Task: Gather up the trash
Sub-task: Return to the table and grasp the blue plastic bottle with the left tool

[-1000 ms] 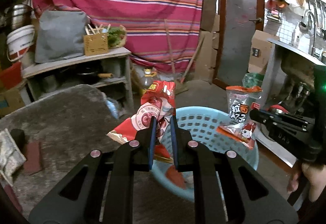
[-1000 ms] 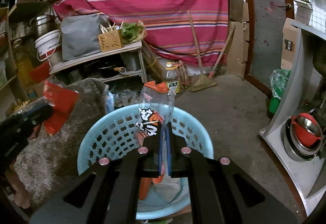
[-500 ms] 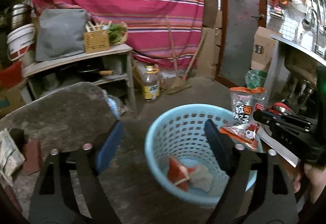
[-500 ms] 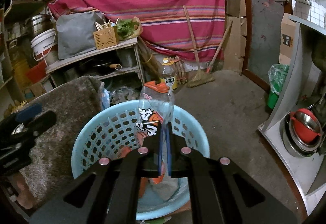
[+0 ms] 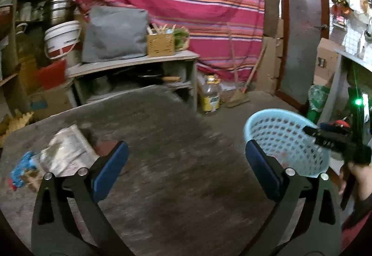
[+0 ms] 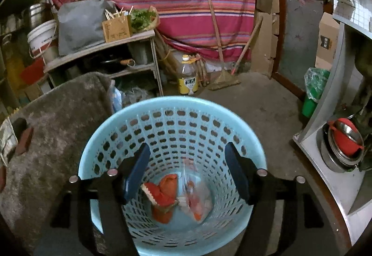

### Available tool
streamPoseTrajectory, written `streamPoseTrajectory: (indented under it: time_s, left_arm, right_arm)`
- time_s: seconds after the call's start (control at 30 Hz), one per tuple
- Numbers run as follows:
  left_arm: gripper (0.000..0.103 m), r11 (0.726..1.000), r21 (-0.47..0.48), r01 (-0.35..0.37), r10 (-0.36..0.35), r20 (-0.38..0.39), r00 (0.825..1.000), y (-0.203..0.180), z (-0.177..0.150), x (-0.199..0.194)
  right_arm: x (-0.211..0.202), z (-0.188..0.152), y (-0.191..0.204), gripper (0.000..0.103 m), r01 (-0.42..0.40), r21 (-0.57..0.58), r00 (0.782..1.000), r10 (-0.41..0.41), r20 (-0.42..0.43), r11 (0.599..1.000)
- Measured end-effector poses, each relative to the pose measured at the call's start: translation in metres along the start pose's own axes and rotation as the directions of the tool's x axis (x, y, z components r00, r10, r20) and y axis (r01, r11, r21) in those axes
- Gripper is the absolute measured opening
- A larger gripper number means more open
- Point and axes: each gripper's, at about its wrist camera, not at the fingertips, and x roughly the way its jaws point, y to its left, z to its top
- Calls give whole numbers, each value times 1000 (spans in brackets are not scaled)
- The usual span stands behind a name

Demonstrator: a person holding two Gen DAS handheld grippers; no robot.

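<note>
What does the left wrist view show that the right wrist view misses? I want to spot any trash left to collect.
Only the left wrist view shows the blue wrapper beside a silvery packet on the grey table. Only the right wrist view shows the red wrapper and clear bag lying inside the blue basket. Both show the basket, table and striped cloth; both grippers are open.
</note>
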Motion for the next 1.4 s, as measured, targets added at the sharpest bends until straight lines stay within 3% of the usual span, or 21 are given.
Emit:
streamPoseTrajectory:
  time_s: [0.07, 0.1, 0.27, 0.4, 0.57, 0.73, 1.03, 1.2, 1.33, 1.4]
  left_arm:
    - [98, 999, -7, -40, 40, 4, 999, 21, -7, -8]
    - [98, 999, -15, -48, 48, 3, 999, 29, -10, -11]
    - [98, 991, -69, -116, 116, -6, 993, 90, -23, -26]
    - [98, 979, -78, -186, 186, -12, 982, 134, -36, -39]
    - [98, 955, -89, -283, 281, -40, 959, 195, -53, -48]
    - [98, 933, -149, -329, 320, -77, 944, 252, -67, -52]
    - [94, 905, -213, -369, 341, -155, 927, 316, -81, -37]
    - [89, 907, -195, -373, 342, -173, 924, 333, -75, -16]
    - [85, 920, -180, -348, 315, -187, 930, 337, -63, 6]
    - [76, 926, -172, -337, 300, -207, 931, 338, -60, 19]
  right_arm:
    - [-5, -3, 10, 75, 5, 0, 1000, -5, 15, 1000]
    - [-7, -3, 16, 82, 10, -5, 1000, -10, 20, 1000]
    - [-20, 2, 66, 83, -8, -61, 999, 11, 47, 998]
    - [-30, 5, 107, 92, -43, -97, 996, 50, 74, 994]
    - [-32, 5, 154, 92, -107, -103, 991, 114, 74, 989]
    - [-25, -4, 202, 92, -175, -132, 983, 181, 35, 976]
    - [-18, -13, 258, 93, -210, -213, 977, 215, -1, 954]
    - [-13, -12, 273, 93, -213, -244, 976, 217, -11, 946]
    - [-11, -9, 279, 93, -219, -251, 975, 223, -14, 943]
    - [-10, -9, 284, 93, -222, -259, 974, 226, -14, 940]
